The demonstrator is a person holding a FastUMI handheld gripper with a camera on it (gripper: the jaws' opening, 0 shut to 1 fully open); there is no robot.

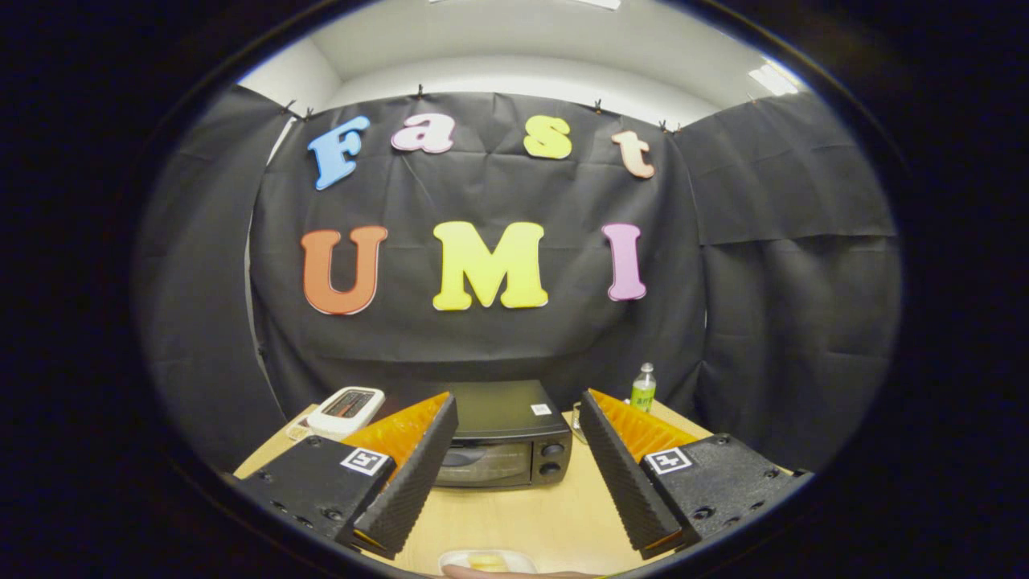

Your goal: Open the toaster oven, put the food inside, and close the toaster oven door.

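A black toaster oven (505, 438) stands on the wooden table (522, 519), its glass door closed and two knobs on its right side. My gripper (522, 531) hangs above the table in front of it, fingers spread wide and nothing between them; the oven sits beyond the fingers, seen through the gap. Below the fingertips, at the near edge of the table, lies a small white plate (486, 558) with yellowish food on it. A fingertip of a person's hand (482, 572) touches the plate's near rim.
A white kitchen scale (347, 410) sits to the left of the oven, behind my left finger. A green-labelled bottle (643, 388) stands at the back right of the table. Black cloth walls close off the booth behind.
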